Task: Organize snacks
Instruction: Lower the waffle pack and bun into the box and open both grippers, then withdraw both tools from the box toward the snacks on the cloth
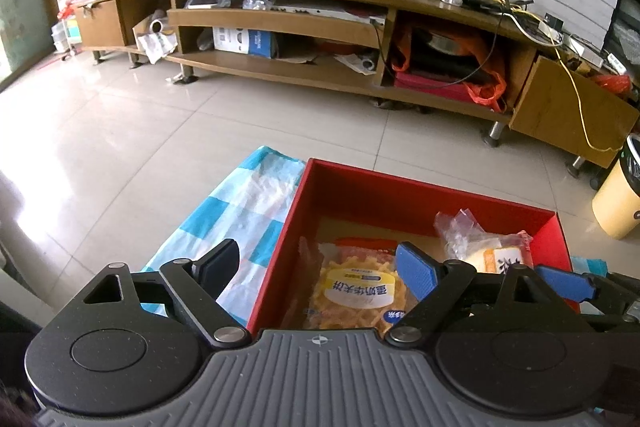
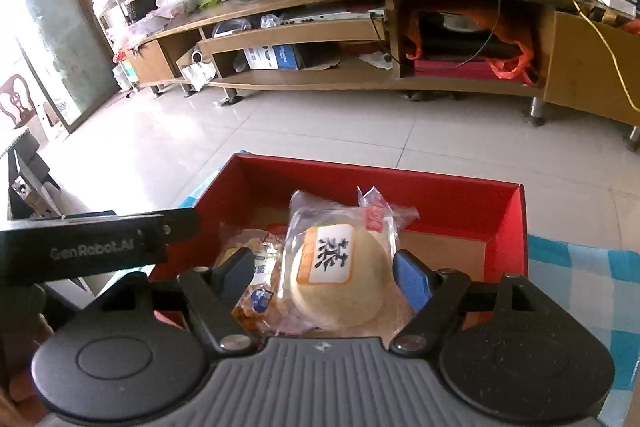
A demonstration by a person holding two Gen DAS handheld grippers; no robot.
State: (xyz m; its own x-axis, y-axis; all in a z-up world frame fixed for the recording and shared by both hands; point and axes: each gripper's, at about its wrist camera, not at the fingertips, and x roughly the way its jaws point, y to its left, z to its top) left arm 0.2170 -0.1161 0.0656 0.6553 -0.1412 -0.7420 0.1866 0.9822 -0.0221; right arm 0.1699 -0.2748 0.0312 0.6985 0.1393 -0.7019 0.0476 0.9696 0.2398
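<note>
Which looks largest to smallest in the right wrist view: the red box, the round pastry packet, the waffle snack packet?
1. red box
2. round pastry packet
3. waffle snack packet, though the pastry packet and a gripper finger hide part of it, so its real size is unsure.

Open-topped red cardboard box point(image 2: 440, 203): right half of floor bare; left half blocked by clear-wrapped round pastry point(image 2: 340, 267) and waffle-snack packet point(image 1: 356, 291).

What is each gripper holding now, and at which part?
Nothing: the left gripper is open over the red box; the right gripper is open around the round pastry packet.
</note>
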